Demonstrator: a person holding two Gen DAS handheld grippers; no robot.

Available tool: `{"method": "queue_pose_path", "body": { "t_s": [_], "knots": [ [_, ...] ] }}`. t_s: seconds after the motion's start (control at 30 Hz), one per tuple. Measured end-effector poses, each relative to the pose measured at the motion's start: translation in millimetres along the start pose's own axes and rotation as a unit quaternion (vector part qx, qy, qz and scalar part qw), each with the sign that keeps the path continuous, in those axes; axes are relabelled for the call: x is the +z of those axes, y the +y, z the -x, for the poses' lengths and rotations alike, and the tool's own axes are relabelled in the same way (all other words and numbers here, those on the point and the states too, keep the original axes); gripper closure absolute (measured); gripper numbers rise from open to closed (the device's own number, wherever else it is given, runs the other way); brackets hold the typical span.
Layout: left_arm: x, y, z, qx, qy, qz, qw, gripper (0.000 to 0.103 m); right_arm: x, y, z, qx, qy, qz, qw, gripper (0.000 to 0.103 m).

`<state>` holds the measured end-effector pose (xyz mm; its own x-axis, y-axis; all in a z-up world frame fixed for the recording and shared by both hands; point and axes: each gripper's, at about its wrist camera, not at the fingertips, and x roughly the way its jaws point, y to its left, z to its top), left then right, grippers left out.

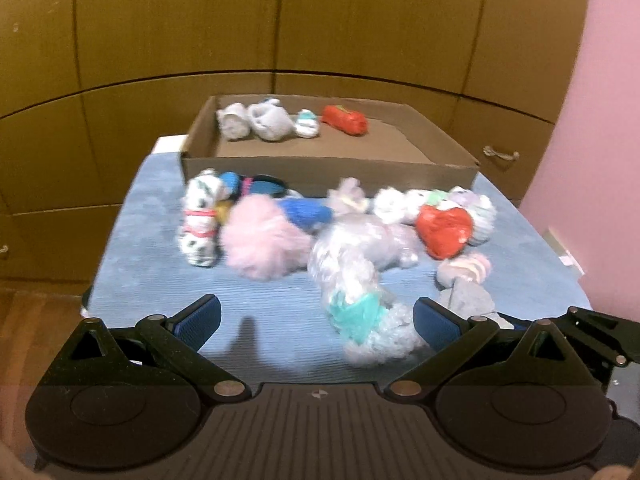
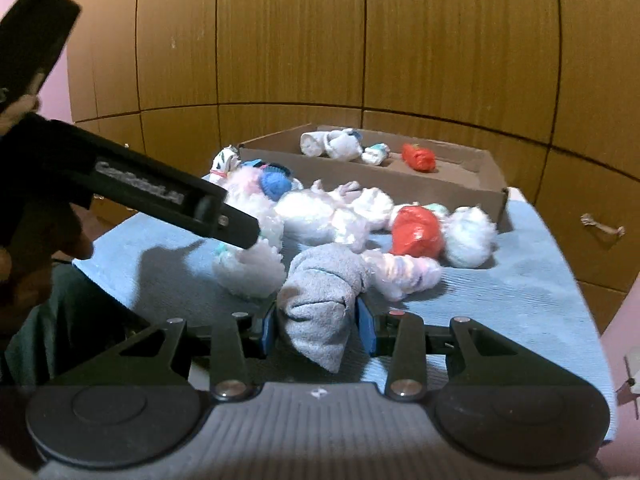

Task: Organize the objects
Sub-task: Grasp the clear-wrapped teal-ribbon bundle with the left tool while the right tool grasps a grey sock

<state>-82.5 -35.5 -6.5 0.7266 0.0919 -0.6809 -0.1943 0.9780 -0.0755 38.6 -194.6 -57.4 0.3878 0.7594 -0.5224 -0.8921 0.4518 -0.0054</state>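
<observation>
- Landmark: the cardboard box (image 1: 320,168) at the far edge of the blue mat (image 1: 160,272); places below are given relative to it.
- Just in front of the box's left corner lies a spotted white sock roll (image 1: 199,220), touching a fluffy pink pom-pom (image 1: 264,236).
- In front of the box's middle, nearer the camera, the left gripper (image 1: 316,322) has its jaws spread wide, with a fuzzy white sock with a teal band (image 1: 356,312) lying between them on the mat.
- In front of the box's right part sits a red bundle (image 1: 442,228) amid pale fuzzy socks.
- Inside the box, along its back wall, rest four rolled bundles; the rightmost is a red roll (image 1: 345,120).
- Well in front of the box, the right gripper (image 2: 316,328) pinches a grey sock (image 2: 320,304) between its blue pads (image 2: 366,328).
</observation>
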Motion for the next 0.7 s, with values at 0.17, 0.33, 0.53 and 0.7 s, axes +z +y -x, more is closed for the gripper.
{"method": "queue_pose_path", "body": {
  "t_s": [0.17,0.33,0.53,0.7],
  "knots": [
    [-2,-21,-15,-0.012,0.004,-0.022,0.9997,0.001,-7,-11,6,-0.014,-0.004,0.001,1.000,0.066],
    [-4,-32,-28,-0.016,0.006,-0.037,0.9992,0.003,-11,-21,3,-0.021,0.001,-0.004,1.000,0.066],
    [-2,-41,-39,-0.054,0.027,-0.038,0.9974,0.029,-12,-22,1,-0.014,0.001,0.002,1.000,0.066],
    [4,-40,-44,-0.073,0.035,-0.028,0.9963,0.050,-15,-23,-1,-0.014,0.005,-0.001,1.000,0.066]
  ]
}}
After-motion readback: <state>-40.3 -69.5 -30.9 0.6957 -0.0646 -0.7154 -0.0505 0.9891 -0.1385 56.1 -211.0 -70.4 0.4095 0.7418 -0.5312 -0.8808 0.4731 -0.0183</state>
